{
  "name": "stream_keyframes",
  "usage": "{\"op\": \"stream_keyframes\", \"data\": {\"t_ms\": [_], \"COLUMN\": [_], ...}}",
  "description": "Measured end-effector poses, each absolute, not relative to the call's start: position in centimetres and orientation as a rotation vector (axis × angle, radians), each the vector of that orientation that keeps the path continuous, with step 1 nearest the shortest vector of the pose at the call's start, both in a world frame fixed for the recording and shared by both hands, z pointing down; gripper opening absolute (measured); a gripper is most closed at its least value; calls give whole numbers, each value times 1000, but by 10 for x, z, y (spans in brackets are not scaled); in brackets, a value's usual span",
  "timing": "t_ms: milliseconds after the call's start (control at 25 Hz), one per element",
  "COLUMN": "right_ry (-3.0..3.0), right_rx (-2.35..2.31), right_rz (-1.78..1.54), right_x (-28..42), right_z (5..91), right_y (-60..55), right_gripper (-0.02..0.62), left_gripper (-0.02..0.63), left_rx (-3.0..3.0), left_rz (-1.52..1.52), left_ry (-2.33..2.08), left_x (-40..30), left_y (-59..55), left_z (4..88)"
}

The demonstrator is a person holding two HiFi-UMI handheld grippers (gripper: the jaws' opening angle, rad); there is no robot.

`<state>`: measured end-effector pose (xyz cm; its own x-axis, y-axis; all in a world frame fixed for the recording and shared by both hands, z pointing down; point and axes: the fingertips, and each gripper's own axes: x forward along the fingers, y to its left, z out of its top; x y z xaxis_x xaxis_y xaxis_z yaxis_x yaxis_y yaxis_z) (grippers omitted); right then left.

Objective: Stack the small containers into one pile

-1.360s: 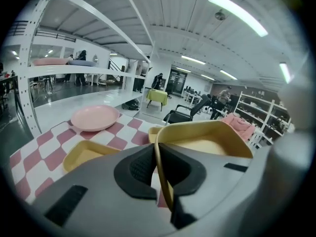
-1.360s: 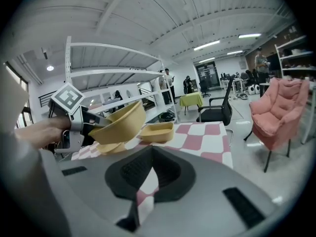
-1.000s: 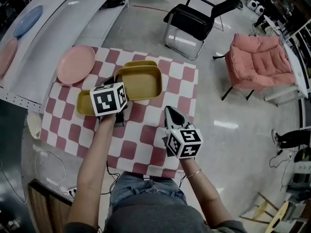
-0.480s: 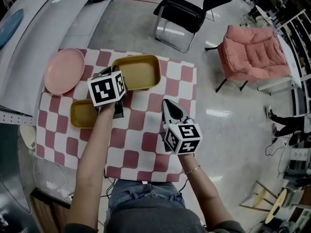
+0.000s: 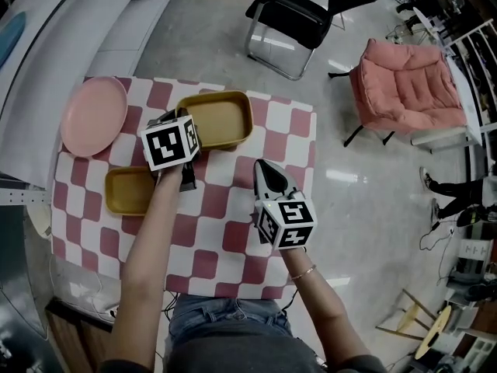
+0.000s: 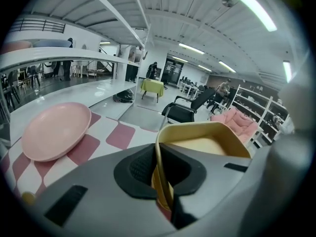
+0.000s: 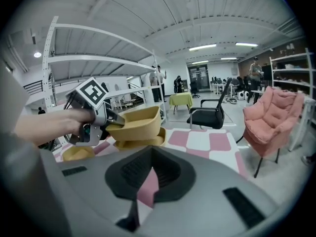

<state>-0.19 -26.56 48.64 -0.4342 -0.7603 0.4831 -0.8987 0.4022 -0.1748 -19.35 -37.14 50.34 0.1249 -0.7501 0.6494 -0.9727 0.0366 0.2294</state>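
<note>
Large workshop hall w/ a pale shiny floor. White shelving (image 5: 46,22) runs along the far left. A black chair (image 5: 307,18) & a pink armchair (image 5: 404,84) stand on the floor beyond the bench's far right. Bench (image 5: 225,235) is covered w/ a red & white checked cloth. A pink plate (image 5: 93,115) lies at its far left corner.

Left gripper (image 6: 164,177) is clamped on the near left rim of the held container (image 5: 221,119), a yellow rectangular tub w/ rounded corners. In the left gripper view the tub's wall runs straight thru the gap b/w the jaws. This tub is at the far middle of the bench.

In the right gripper view the held container is raised & tilted a little, directly above a second container (image 7: 145,142) of the same colour that rests on the cloth. Can't tell if the two touch.

A third container (image 5: 128,191), also yellow, lies alone on the cloth. It is nearer & to the left, just beside the left forearm & apart from the other two.

Right gripper (image 5: 268,176) hovers over the near right part of the bench, pointing toward the far side. Its jaw tips are together w/ nothing b/w them. Only checked cloth shows thru the slit behind the tips.
</note>
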Motion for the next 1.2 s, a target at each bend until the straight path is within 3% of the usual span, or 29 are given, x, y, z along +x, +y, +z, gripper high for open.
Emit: {"op": "stream_keyframes", "data": {"t_ms": [840,1000,1200], "right_ry": [-2338,-2338,-2350], "right_rx": [1375,1368,1352], "right_rz": [669,671,664], "right_x": [-1,-2,-4], "right_z": [516,515,507], "right_y": [-277,-275,-271], "right_gripper": [11,11,11], "left_gripper": [26,90,95], "left_rx": [1736,1755,1769], "left_rz": [563,555,518], "left_ry": [-1700,-1689,-1722], "left_x": [-188,-185,-189], "left_y": [-373,-372,-366], "left_z": [536,533,515]}}
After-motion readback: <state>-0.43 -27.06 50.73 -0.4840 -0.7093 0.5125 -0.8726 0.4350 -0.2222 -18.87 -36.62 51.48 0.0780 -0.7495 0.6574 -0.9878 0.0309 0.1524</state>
